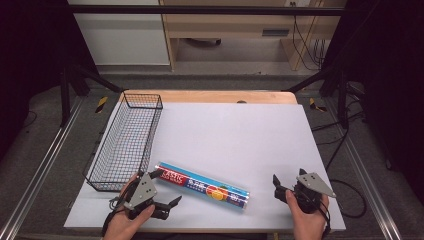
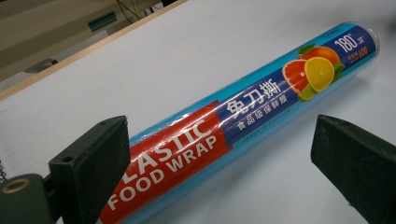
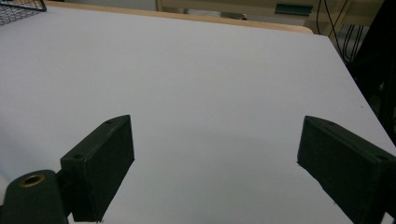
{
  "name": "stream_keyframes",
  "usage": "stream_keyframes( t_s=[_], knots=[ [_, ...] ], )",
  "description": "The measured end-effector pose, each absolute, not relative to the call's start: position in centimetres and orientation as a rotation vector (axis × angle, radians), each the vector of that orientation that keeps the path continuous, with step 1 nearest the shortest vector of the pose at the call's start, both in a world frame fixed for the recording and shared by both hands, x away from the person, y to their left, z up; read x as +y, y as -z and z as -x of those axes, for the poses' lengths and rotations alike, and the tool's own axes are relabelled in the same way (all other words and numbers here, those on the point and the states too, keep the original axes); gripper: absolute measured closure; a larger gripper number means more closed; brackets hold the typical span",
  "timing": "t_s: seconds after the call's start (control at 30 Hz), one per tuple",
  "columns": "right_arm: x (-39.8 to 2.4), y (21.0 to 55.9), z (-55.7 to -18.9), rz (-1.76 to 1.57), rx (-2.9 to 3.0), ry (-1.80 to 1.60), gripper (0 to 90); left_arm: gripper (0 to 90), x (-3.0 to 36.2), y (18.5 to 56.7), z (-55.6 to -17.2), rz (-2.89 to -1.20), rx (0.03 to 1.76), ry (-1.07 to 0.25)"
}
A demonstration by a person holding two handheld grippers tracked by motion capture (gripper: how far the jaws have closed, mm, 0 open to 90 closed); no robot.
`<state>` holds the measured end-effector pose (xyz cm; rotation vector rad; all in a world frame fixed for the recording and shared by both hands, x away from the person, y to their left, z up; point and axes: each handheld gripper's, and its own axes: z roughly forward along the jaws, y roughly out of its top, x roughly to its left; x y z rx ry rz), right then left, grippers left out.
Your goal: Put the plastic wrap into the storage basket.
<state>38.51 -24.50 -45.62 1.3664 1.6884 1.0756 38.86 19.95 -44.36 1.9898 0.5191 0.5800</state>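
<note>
High view: I hold my left tool (image 1: 165,189) at the near left corner of the desk (image 1: 240,130), its jaws spread wide and released. The near end of the plastic wrap roll (image 1: 202,185) lies in the gap between them, and the roll runs on slantwise toward the right across the white sheet. One jaw sits by the roll's left end, close to the wire basket (image 1: 126,142); the other lies on the near side of the roll. I cannot tell from here whether either jaw touches it.

In the left gripper view, the roll (image 2: 243,121) passes between my two black jaws, red label nearest me, then the blue band and the citrus picture toward its far end. It lies flat on the desk. The jaw at the left of that view is just beside the roll; the other stands well apart from it.

My right tool (image 1: 285,189) rests at the near right of the desk, well apart from the roll. In the right gripper view, its jaws stand wide, released, with bare white desk (image 3: 210,93) between them and a corner of the basket (image 3: 21,9) at the far left.
</note>
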Motion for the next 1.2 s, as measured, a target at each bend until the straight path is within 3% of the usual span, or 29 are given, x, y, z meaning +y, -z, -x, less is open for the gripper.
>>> stream_keyframes(
  t_s=[0.23,0.47,0.8,1.2],
  knots=[
    [-24.8,45.6,-38.0,-1.397,1.648,-1.11,12.8,4.8,19.9,44.1,-38.8,-1.991,0.485,-0.594],
    [-25.0,45.2,-36.9,-1.352,1.655,-1.089,12.3,4.1,19.9,43.0,-39.3,-1.967,0.406,-0.518],
    [-25.5,45.5,-36.6,-1.366,1.654,-1.105,9.6,3.6,17.4,39.4,-43.1,-2.119,0.269,-0.432],
    [-25.2,45.3,-36.7,-1.345,1.665,-1.101,5.7,3.3,15.4,38.6,-45.1,-2.293,0.017,-0.321]
  ],
)
